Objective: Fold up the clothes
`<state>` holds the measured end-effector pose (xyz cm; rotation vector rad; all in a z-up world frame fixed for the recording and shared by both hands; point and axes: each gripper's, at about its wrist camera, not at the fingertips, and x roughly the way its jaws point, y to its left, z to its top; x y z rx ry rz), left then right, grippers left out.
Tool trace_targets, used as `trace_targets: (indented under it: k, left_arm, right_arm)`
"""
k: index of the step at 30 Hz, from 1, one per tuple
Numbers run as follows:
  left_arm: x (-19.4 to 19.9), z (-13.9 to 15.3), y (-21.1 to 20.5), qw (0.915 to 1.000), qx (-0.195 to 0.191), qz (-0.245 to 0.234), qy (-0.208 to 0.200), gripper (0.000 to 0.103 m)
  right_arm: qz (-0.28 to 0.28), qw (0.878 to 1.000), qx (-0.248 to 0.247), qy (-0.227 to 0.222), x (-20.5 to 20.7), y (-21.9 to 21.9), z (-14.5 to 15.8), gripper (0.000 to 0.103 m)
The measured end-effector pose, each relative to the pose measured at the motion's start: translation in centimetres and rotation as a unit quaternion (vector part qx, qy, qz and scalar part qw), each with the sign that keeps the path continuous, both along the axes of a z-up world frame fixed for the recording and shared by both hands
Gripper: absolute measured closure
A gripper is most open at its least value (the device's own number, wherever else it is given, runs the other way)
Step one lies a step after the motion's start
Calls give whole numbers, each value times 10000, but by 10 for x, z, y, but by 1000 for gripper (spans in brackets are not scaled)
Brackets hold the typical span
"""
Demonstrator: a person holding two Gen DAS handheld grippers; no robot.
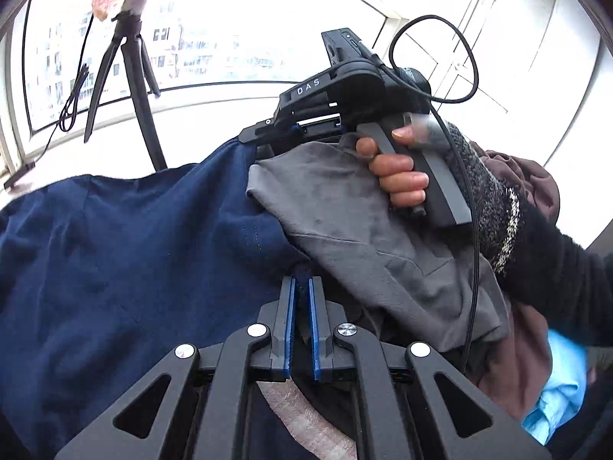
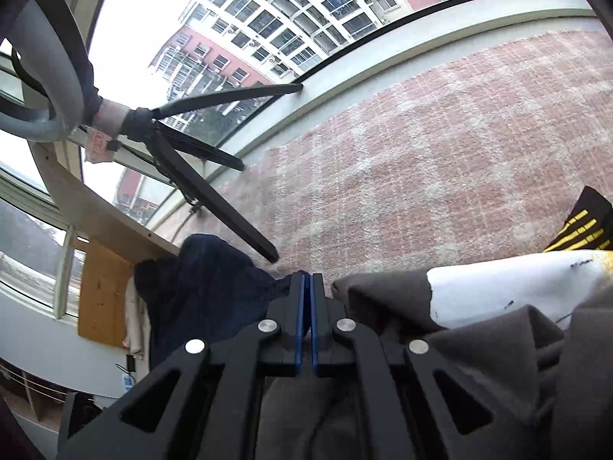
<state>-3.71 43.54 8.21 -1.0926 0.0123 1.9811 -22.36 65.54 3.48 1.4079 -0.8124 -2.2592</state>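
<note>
While the left gripper [image 1: 301, 287] pinches a fold of the dark navy fabric garment [image 1: 126, 253] between its blue-padded fingers at the lower centre of the left wrist view, that garment spreads across the whole left half of the frame and rises toward the right gripper [image 1: 264, 142] at upper centre. There its far edge appears to meet the front of the black tool, though the tips themselves are hidden behind cloth. A bare hand [image 1: 398, 180] in a knitted dark sleeve [image 1: 498, 207] wraps the grey handle at centre right, and a grey soft cloth [image 1: 367, 237] is draped beneath it, over a brownish garment [image 1: 528, 329] and a light blue cloth [image 1: 563, 391] at the lower right. In the right wrist view, the right gripper [image 2: 308, 281] has its blue pads drawn almost together with a thin dark strip between them; navy fabric hangs to the left of the tips, so it seems to clamp that garment. Grey cloth with a white printed panel [image 2: 509, 291] fills the lower right. Behind lie a pink-and-cream checked fuzzy rug [image 2: 440, 145] and a black tripod [image 2: 199, 153] at the window in the upper left.
</note>
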Motion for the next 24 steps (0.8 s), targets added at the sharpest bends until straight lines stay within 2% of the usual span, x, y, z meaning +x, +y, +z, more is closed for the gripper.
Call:
trace_targets:
  k: [1, 3, 4, 5, 7, 10, 13, 15, 17, 19, 22, 24]
  left_arm:
    - [-1, -1, -1, 9999, 111, 35, -86, 97]
    - [0, 0, -1, 9992, 331, 91, -180, 97]
    - [7, 4, -2, 9991, 412, 71, -49, 97]
    - [11, 7, -3, 9990, 449, 25, 39, 97]
    - [13, 3, -7, 9990, 441, 18, -57, 97]
    - [13, 1, -10, 9991, 407, 32, -110, 97]
    - [20, 2, -10, 9995, 305, 16, -17, 97]
    - [23, 1, -9, 9998, 211, -34, 28, 97]
    - [25, -4, -12, 9999, 116, -63, 38, 97]
    - [33, -5, -13, 9999, 19, -103, 110, 97]
    - [33, 0, -12, 9997, -63, -105, 191, 96]
    - [31, 1, -4, 9997, -77, -49, 206, 95]
  right_arm:
    - [13, 9999, -134, 87, 1, -1, 3, 100]
    - [62, 9959, -750, 495, 8, 5, 19, 100]
    - [47, 9953, -719, 650, 11, 8, 27, 100]
    - [13, 9972, -412, 620, 10, 7, 27, 100]
    - [-58, 9986, 303, 428, 6, 4, 19, 100]
    - [-33, 9983, 562, -111, -1, 3, 0, 100]
    - [191, 9943, 1032, 161, -2, -6, 14, 95]
    - [353, 9892, 1365, 403, -2, -13, 26, 86]
    - [514, 9821, 1695, 644, -2, -19, 38, 85]
    - [894, 9731, 2022, 651, -3, -35, 33, 84]
    - [1516, 9544, 2501, 597, -4, -61, 23, 70]
    - [1925, 9385, 2811, 560, -5, -79, 16, 67]
